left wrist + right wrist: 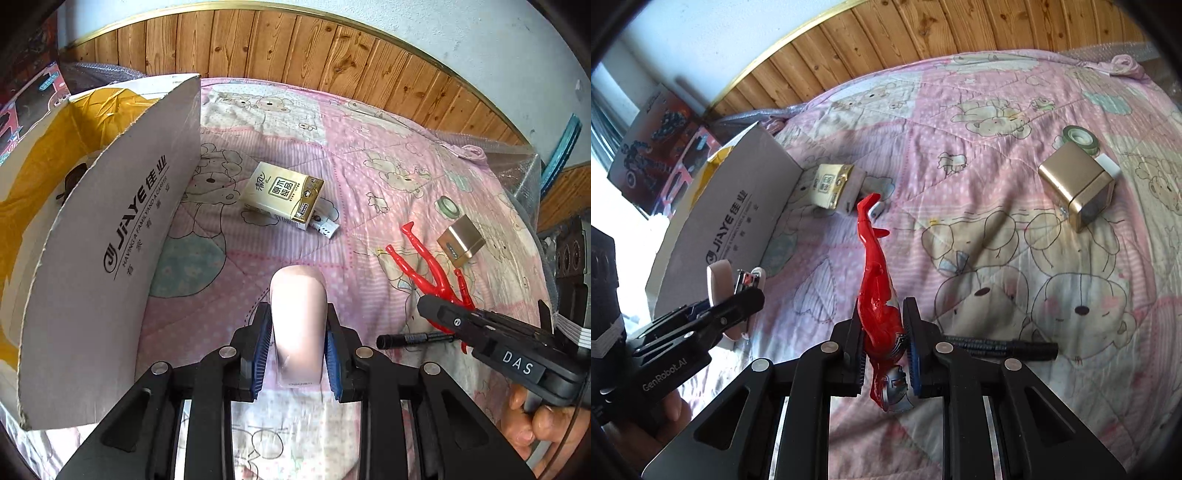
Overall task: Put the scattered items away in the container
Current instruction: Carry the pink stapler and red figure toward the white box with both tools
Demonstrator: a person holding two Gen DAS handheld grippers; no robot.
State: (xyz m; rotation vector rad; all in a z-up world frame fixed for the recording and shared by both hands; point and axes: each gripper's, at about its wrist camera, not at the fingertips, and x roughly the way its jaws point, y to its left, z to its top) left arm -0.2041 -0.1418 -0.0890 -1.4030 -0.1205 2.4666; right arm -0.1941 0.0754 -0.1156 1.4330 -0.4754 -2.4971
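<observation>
Left gripper [298, 345] fingers closed on a pink stapler [298, 317], right gripper [886, 349] fingers clamped on a red figure [877, 280], cardboard box [110, 236] beside them on the bed [369, 147]

Place: you are working in a home bedroom.
Bed: a pink quilt [979, 206] printed with cartoon bears covers the surface before you.
Wall: knotty wood panelling [295, 48] under pale plaster.
Corner: boxed toys [653, 147] stacked beside the bed.
Clutter: tissue pack [282, 194], tape roll [1080, 138], cardboard box [110, 240].
</observation>
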